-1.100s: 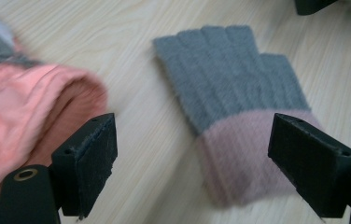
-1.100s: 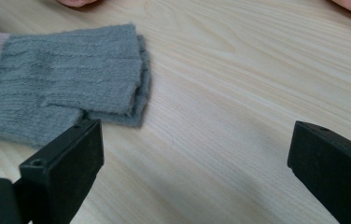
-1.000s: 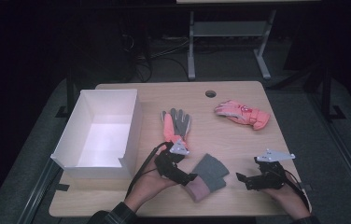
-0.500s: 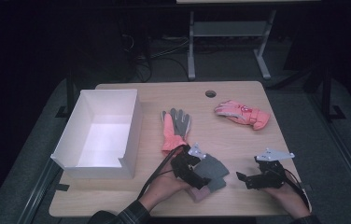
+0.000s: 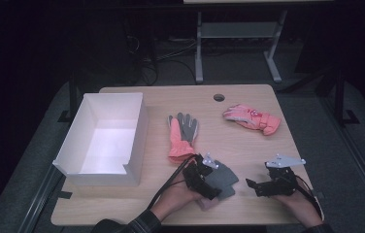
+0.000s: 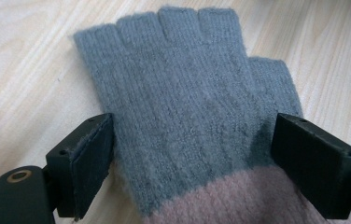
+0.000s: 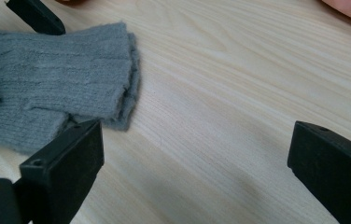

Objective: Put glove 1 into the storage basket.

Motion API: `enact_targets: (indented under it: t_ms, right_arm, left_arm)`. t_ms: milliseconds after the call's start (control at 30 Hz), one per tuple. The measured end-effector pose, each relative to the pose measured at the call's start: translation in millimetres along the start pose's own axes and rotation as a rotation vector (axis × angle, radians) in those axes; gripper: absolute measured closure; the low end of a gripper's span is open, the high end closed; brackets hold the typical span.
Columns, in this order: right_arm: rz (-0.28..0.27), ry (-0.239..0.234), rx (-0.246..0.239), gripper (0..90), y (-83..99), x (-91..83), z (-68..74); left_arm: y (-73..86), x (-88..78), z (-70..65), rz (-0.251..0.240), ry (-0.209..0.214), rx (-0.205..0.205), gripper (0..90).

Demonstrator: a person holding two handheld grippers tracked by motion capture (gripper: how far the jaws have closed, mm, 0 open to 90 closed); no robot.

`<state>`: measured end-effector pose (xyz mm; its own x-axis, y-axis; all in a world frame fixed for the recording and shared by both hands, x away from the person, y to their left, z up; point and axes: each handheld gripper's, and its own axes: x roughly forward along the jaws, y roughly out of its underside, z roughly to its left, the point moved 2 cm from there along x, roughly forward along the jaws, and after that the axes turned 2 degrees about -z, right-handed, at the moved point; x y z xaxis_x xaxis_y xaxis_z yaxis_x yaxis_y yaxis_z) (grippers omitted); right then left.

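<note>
A grey fingerless knit glove with a pink cuff lies flat near the table's front edge. My left gripper is open, low over it. In the left gripper view its jaws straddle the glove just ahead of the cuff, one at each side, with the pads close to the knit. My right gripper rests to the right of the glove, pointing left, open with nothing in it. The glove's finger end lies just beyond its left jaw.
A white open box stands at the left. An orange and grey work glove lies mid-table, and a pink padded glove lies at the back right. There is a cable hole near the far edge. Bare wood lies between the grippers.
My left gripper has moved right and toward the front, from beside the orange glove's cuff to over the grey glove. The right gripper has stayed put.
</note>
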<state>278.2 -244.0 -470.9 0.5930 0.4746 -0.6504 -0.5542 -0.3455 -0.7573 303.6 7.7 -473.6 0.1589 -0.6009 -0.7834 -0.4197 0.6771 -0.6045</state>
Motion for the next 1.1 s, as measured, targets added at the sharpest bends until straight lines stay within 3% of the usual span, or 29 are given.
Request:
enact_targets:
  t_ms: [267, 467, 567, 700, 800, 1100]
  right_arm:
    - [0.0, 0.0, 0.001, 3.3, -0.3, 0.0, -0.1]
    - [0.002, 0.001, -0.003, 3.3, 0.3, 0.9, 0.2]
    - [0.001, 0.0, -0.003, 3.3, 0.2, 0.9, 0.3]
    - [0.001, 0.001, -0.002, 3.4, 0.1, 1.8, 0.5]
    - [0.001, 0.004, -0.008, 3.8, 0.5, 2.5, 0.6]
    - [-0.005, 0.014, 0.025, 5.1, 1.9, 4.7, 0.7]
  left_arm:
    - [1.1, 1.0, -1.7, 0.004, 0.014, 0.002, 15.1]
    - [-0.2, -0.5, -4.5, 0.009, 0.024, 0.005, 29.4]
    - [-0.4, -1.9, -4.4, 0.014, 0.054, 0.022, 37.8]
    - [-1.0, -2.2, -3.8, 0.016, 0.103, -0.009, 52.9]
    - [-1.9, -2.5, -2.6, 0.023, 0.121, -0.022, 58.3]
    - [-3.8, -9.2, 0.6, -0.004, 0.157, -0.051, 61.7]
